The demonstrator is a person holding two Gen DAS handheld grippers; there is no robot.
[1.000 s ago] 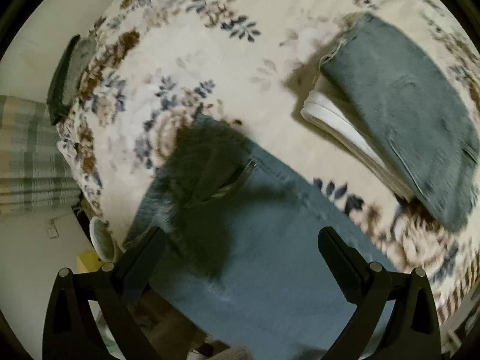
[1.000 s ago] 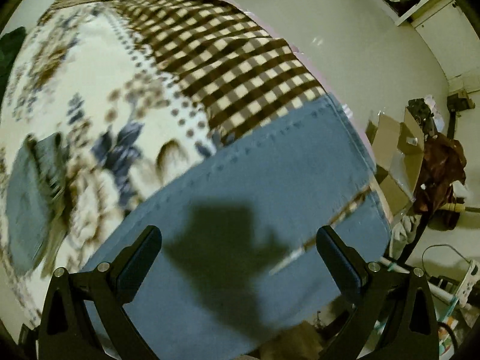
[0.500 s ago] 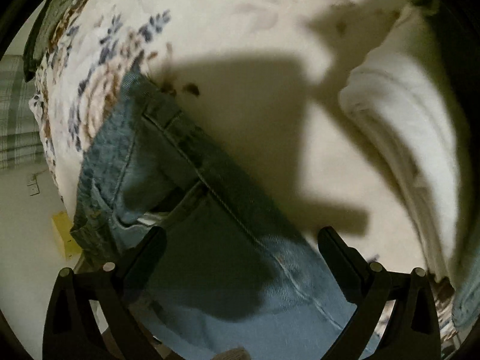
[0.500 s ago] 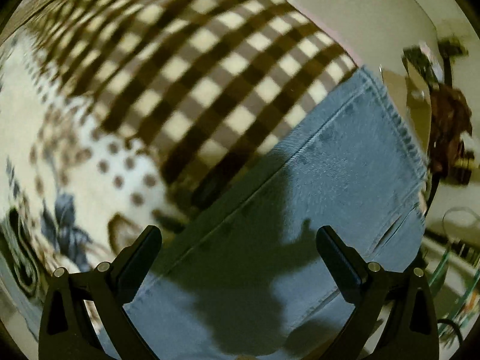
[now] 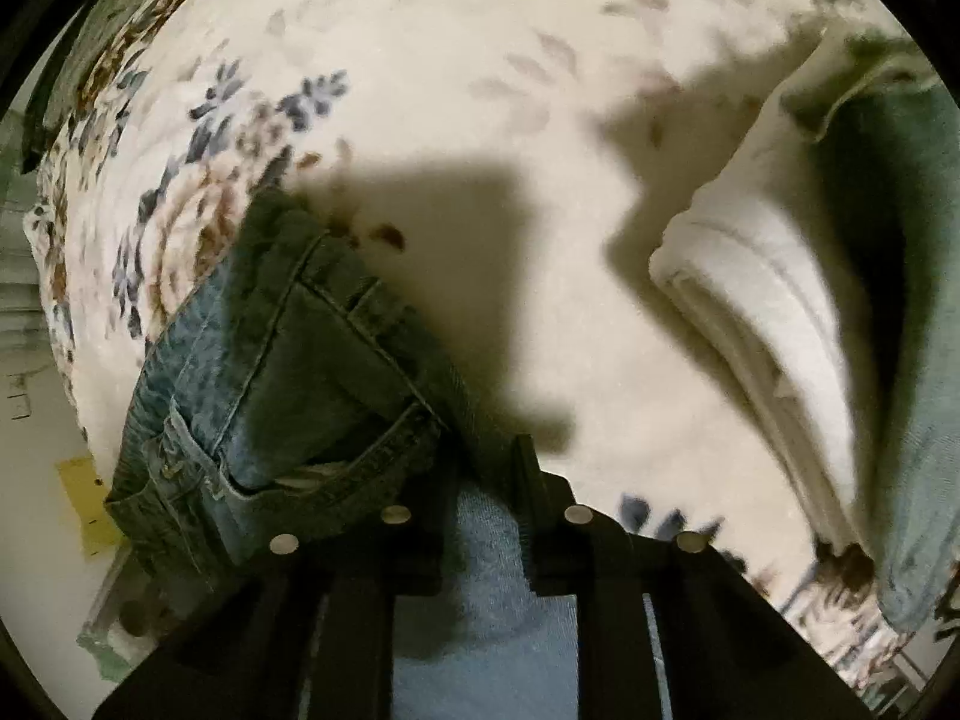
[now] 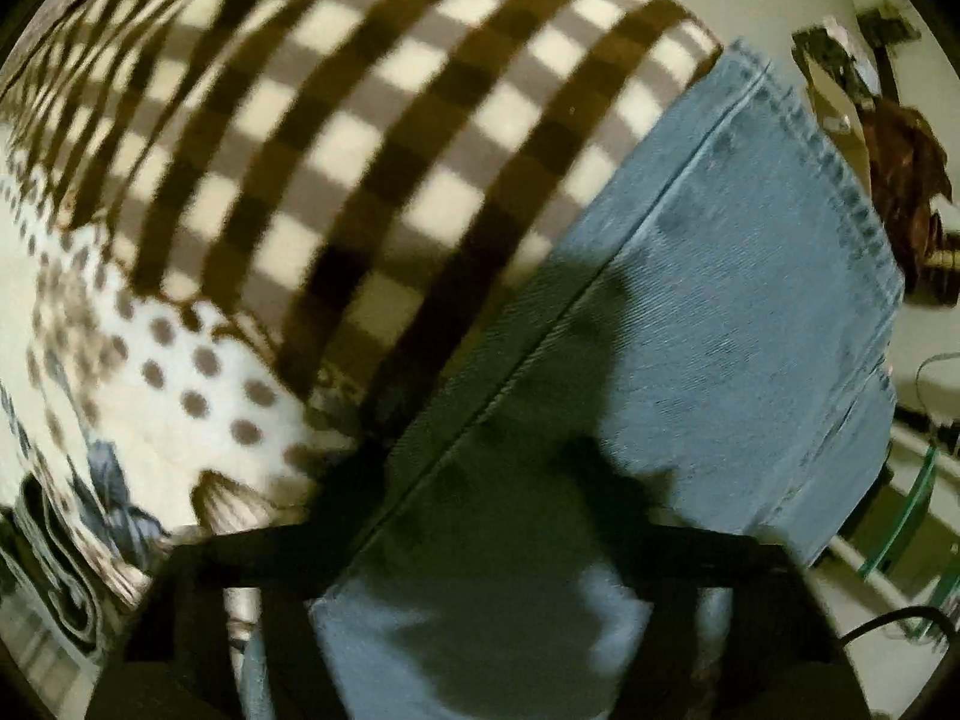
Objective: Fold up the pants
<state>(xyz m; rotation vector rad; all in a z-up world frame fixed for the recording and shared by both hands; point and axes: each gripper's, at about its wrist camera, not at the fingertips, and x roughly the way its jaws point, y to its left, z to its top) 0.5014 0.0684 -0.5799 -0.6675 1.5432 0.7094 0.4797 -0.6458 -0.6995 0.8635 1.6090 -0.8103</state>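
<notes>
Left wrist view: left tongs pinched jeans near waistband, on bed; folded clothes beside. Right wrist view: right tongs closing over jeans' leg, hem at bed's edge, checked blanket beyond.

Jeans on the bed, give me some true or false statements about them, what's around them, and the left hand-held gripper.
1. The left hand-held gripper is shut on the jeans. True.
2. The jeans are black. False: they are blue denim.
3. A folded white garment lies on the floral blanket, apart from the jeans. True.
4. In the right wrist view, the jeans leg lies on a plain white sheet. False: it lies on brown-and-cream checked fabric.
</notes>
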